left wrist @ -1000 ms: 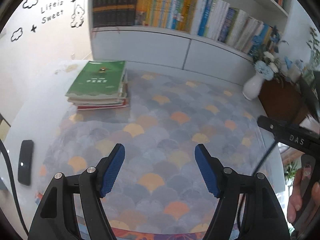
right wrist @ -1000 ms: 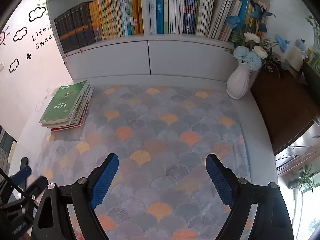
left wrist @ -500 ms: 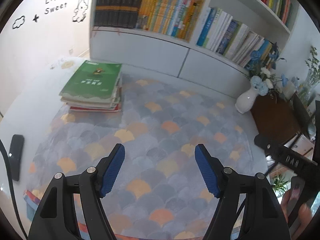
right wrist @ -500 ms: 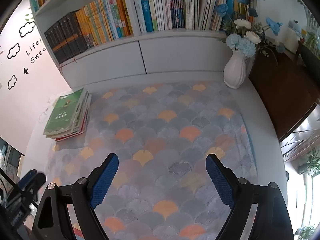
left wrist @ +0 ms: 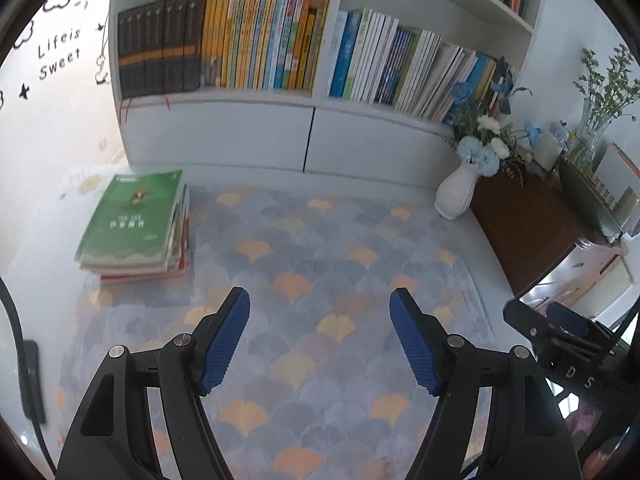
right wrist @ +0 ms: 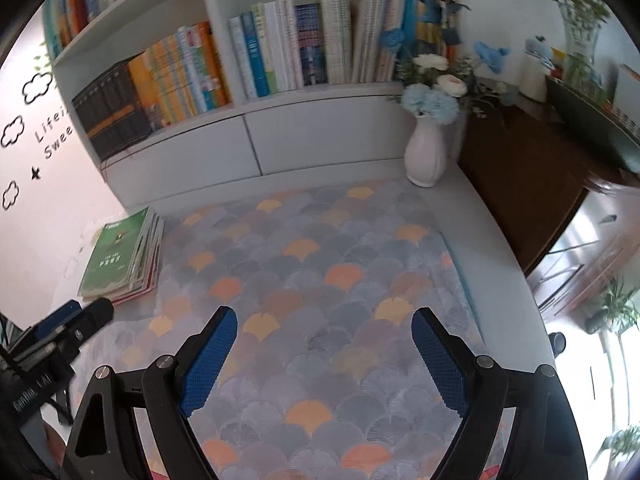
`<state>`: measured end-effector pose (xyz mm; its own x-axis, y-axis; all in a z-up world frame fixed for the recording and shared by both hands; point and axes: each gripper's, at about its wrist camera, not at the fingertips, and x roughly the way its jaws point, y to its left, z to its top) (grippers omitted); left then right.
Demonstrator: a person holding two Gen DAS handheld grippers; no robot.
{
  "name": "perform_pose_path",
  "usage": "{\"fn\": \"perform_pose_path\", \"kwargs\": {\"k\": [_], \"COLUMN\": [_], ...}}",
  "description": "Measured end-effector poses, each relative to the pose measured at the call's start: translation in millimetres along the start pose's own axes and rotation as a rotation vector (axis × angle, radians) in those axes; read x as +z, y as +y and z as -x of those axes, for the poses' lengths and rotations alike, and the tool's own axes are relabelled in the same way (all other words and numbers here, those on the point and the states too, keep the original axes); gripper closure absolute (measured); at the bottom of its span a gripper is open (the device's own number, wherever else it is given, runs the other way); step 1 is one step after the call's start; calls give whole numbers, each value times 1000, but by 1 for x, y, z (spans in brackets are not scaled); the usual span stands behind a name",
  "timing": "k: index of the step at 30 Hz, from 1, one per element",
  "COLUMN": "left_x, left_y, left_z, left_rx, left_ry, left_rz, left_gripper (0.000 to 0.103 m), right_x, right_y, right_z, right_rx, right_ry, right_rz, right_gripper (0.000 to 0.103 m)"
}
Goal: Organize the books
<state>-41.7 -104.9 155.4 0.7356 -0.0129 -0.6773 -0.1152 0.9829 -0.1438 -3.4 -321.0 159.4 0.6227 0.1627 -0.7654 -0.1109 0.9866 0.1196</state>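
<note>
A stack of books [left wrist: 136,228] with a green cover on top lies at the left edge of the patterned mat [left wrist: 320,280]; the right wrist view shows the same stack [right wrist: 124,258] at the left. My left gripper [left wrist: 320,316] hangs open above the mat, to the right of the stack and nearer the camera, nothing between its blue pads. My right gripper [right wrist: 323,334] is open too, over the middle of the mat [right wrist: 320,264], empty. Behind the table, a white bookshelf [left wrist: 248,96] holds rows of upright books [left wrist: 256,44]. The left gripper's tip [right wrist: 86,320] shows near the stack.
A white vase with blue and white flowers [left wrist: 460,192] stands at the mat's back right corner, next to a dark wooden cabinet [left wrist: 528,224]. A black phone [left wrist: 32,380] lies at the table's left edge. The right gripper's body [left wrist: 560,340] shows at the right.
Both grippers have pulled back and tilted up, so the shelf and its books fill more of both views. The book stack has not moved. Both grippers stayed open.
</note>
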Motion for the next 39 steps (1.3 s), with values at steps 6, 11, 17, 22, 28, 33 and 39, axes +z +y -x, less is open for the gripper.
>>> {"fn": "perform_pose_path", "kwargs": {"k": [6, 11, 17, 22, 28, 33, 39], "left_x": [1, -4, -15, -23, -26, -23, -22], "left_y": [-8, -14, 7, 20, 28, 28, 19], "left_z": [-7, -10, -20, -19, -17, -18, -19], "left_rx": [-10, 6, 62, 109, 114, 113, 88], "left_ry": [16, 27, 72, 75, 72, 62, 60], "left_rz": [-43, -53, 7, 17, 23, 17, 1], "left_gripper": [32, 32, 30, 30, 30, 30, 30], "right_x": [0, -3, -5, -7, -13, -12, -13], "right_y": [-5, -3, 6, 27, 53, 59, 52], "right_z": [7, 10, 9, 8, 11, 12, 9], "right_rx": [-31, -15, 11, 37, 89, 81, 72], "right_ry": [-18, -28, -31, -25, -48, -40, -27], "right_rz": [-7, -7, 0, 45, 88, 112, 103], "right_gripper": [16, 16, 16, 16, 16, 16, 15]}}
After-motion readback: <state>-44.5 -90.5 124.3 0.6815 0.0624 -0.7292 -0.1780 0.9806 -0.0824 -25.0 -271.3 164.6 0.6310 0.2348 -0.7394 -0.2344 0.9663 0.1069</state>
